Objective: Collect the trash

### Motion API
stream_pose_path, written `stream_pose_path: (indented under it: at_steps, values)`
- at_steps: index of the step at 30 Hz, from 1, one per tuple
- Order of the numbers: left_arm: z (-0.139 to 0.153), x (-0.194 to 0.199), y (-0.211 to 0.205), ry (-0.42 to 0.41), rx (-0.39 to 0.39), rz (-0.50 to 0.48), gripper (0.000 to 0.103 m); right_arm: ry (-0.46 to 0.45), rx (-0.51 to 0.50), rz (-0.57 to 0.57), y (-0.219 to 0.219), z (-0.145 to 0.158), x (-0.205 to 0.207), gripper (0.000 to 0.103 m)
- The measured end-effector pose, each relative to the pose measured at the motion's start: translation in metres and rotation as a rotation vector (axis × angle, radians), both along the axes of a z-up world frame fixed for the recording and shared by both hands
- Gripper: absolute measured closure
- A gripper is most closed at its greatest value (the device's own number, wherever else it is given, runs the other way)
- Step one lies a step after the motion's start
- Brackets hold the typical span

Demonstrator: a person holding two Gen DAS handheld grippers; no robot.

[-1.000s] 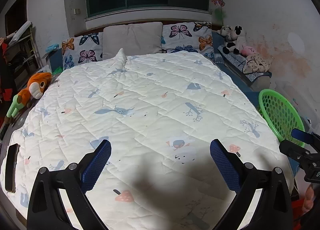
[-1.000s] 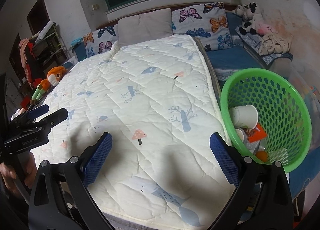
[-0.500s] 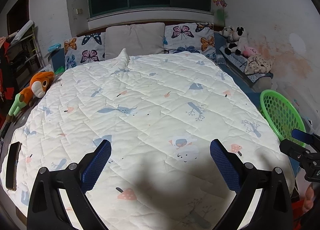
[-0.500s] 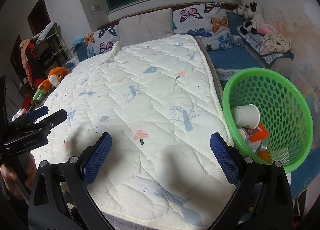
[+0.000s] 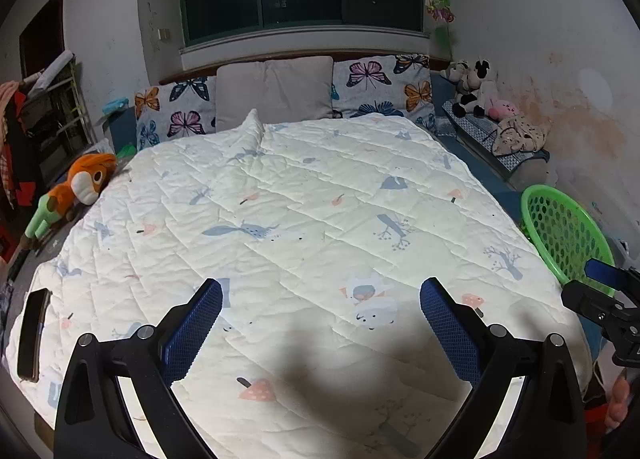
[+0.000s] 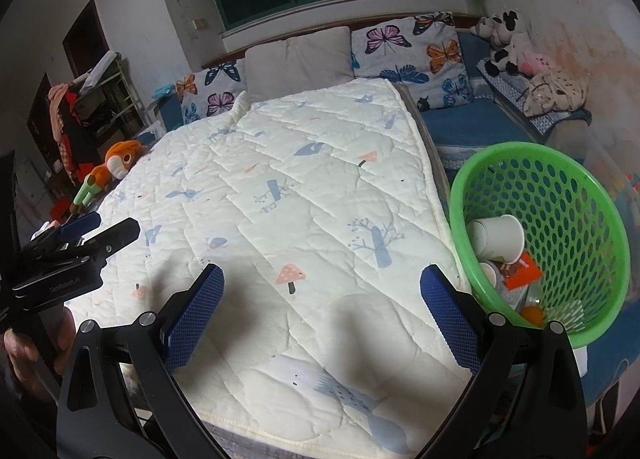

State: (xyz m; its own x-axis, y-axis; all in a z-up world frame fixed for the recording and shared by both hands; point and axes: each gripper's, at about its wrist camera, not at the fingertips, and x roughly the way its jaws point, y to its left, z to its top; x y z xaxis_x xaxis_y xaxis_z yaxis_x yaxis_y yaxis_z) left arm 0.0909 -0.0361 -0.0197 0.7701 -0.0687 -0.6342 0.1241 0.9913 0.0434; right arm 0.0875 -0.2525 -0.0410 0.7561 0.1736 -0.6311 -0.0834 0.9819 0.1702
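A green mesh basket [image 6: 576, 195] stands at the bed's right side and holds a white paper cup [image 6: 498, 237], an orange wrapper [image 6: 524, 273] and other trash. It also shows in the left wrist view [image 5: 560, 227]. My left gripper [image 5: 320, 323] is open and empty above the near end of the white quilt [image 5: 304, 219]. My right gripper [image 6: 320, 311] is open and empty above the quilt's [image 6: 304, 199] near right part, beside the basket. Each gripper shows at the edge of the other's view.
Butterfly pillows [image 5: 376, 87] and a grey pillow [image 5: 276, 87] line the headboard. An orange plush toy [image 5: 80, 187] lies at the bed's left edge. A dark phone [image 5: 32, 333] lies on the near left corner. Plush toys [image 6: 508, 39] sit on a bench at the right.
Both views have drawn back and tilted up slightly, so the bed sits a little farther away. Both grippers stay open and empty.
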Motion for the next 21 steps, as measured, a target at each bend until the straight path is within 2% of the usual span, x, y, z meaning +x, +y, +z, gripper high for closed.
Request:
stream_pose_path:
  at_steps: [21]
  values:
    - [0.01, -0.014, -0.004, -0.048, 0.006, 0.011, 0.007, -0.042, 0.007, 0.019, 0.002, 0.003, -0.01, 0.005]
